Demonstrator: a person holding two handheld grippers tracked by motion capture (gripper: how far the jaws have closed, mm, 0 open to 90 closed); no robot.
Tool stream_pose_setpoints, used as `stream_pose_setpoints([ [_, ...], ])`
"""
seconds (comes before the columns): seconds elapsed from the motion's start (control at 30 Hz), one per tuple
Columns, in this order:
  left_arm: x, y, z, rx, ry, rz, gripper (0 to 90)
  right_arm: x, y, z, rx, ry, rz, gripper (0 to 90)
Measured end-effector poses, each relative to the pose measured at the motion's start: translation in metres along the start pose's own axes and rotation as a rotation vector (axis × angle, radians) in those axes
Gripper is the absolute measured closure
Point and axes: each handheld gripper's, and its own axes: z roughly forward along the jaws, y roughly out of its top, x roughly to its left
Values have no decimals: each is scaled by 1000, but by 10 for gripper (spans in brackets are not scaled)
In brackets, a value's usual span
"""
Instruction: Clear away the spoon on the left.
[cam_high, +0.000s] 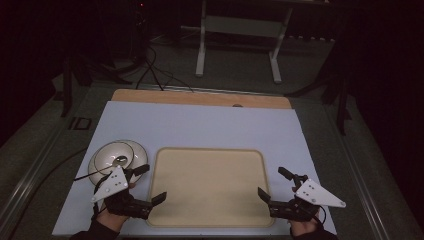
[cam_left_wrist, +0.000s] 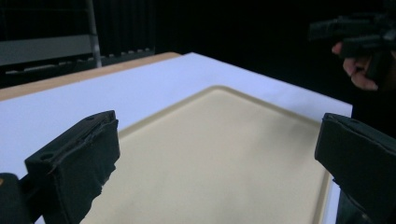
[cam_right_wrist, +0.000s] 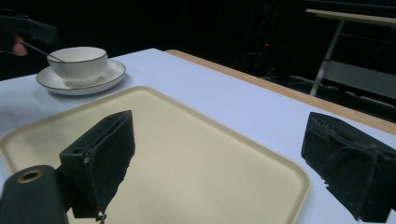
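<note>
A flat beige tray (cam_high: 210, 187) lies on the white sheet in the middle of the table, with nothing on it. My left gripper (cam_high: 154, 182) is open at the tray's left edge, its jaws spread wide over the tray (cam_left_wrist: 224, 158). At the tray's right edge my right gripper (cam_high: 271, 181) is open as well, with the tray (cam_right_wrist: 196, 158) bare between its jaws. A white bowl (cam_high: 119, 154) on a saucer (cam_right_wrist: 84, 83) stands left of the tray, just beyond my left hand. A thin handle sticks out of the bowl (cam_right_wrist: 77, 59).
The white sheet (cam_high: 200, 122) covers most of a wooden tabletop (cam_high: 200, 97), which shows as a strip at the far edge. Beyond the table are a white stand (cam_high: 237, 30) and cables on a dark floor. The other gripper (cam_left_wrist: 355, 30) shows across the tray.
</note>
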Motion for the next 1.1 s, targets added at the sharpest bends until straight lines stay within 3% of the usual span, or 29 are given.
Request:
stream_pose_setpoints([
  [0.27,-5,5,-3,16,-24,9,9,-1,-1,-2,-6,-9,-22,98],
  [0.43,-6,6,0,54,-81,9,9,4,0,-2,2,-5,-36,99],
  [0.57,-12,12,2,56,-103,37,9,8,1,-1,-5,5,-47,98],
  [0.67,-15,19,3,56,-128,15,9,9,2,-1,-4,10,-49,98],
  [0.9,-23,41,-1,55,-150,69,9,11,3,-1,-5,16,-52,98],
  [1.1,-23,59,-2,58,-127,121,9,13,3,1,4,17,-67,98],
])
